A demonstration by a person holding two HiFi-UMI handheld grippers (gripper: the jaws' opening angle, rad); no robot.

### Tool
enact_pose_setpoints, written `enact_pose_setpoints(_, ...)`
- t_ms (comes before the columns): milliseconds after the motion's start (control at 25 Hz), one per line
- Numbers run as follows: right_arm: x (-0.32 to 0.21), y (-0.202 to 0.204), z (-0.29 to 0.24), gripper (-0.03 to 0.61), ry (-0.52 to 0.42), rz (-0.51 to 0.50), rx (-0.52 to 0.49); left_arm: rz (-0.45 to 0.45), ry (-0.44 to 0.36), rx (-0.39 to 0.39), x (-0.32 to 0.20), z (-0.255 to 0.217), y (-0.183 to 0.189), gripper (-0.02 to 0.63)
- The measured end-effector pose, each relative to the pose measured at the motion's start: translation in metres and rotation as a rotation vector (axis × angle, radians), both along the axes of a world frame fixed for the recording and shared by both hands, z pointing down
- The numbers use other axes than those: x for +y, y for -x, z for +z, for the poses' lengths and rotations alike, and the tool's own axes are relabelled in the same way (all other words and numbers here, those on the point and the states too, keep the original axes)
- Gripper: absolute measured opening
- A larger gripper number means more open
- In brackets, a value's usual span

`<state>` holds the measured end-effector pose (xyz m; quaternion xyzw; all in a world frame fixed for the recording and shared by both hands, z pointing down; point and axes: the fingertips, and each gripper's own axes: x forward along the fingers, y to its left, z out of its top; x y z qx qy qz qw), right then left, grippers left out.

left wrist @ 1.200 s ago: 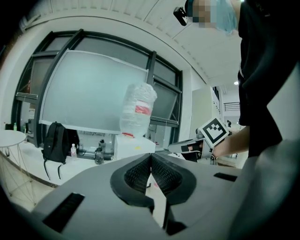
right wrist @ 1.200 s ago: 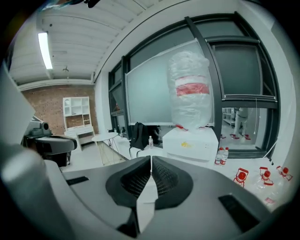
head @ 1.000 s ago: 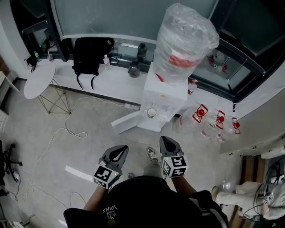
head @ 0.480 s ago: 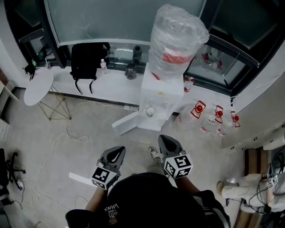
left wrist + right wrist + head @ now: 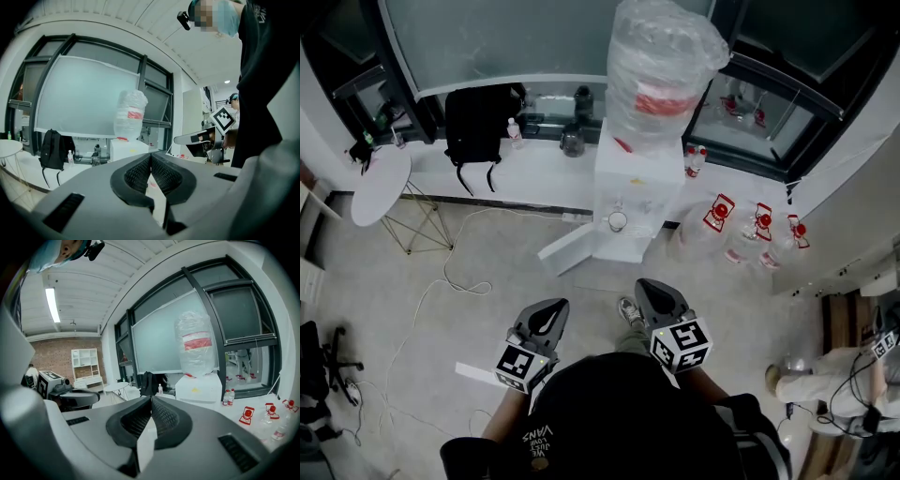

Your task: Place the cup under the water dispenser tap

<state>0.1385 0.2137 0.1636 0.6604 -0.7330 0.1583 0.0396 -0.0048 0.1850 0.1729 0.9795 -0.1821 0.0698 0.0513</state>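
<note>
The white water dispenser (image 5: 628,202) stands against the window ledge, with a plastic-wrapped bottle (image 5: 661,70) on top. A small round cup (image 5: 618,221) sits in its tap recess, seen from above. My left gripper (image 5: 551,311) and right gripper (image 5: 652,293) hover side by side over the floor, well short of the dispenser. Both are shut with nothing between the pads. The left gripper view shows its jaws (image 5: 151,157) meeting, with the dispenser (image 5: 126,150) far ahead. In the right gripper view the jaws (image 5: 151,399) also meet, and the dispenser (image 5: 199,387) lies ahead to the right.
A white panel (image 5: 567,253) leans out at the dispenser's left foot. Red-labelled water jugs (image 5: 722,216) lie on the floor to its right. A black backpack (image 5: 475,117) rests on the ledge, a round white table (image 5: 380,178) stands left, and cables (image 5: 441,272) trail across the floor.
The dispenser now sits a little higher in the head view. The right gripper has drifted slightly right and up. Both grippers stay shut and hold nothing.
</note>
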Motion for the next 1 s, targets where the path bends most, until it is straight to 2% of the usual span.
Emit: enact_pose_setpoints(1000, 0.001, 0.001, 0.007, 0.043, 0.026, -0.019, 0.008, 0.009, 0.024, 0.016, 0.008, 0.003, -0.009, 0.020)
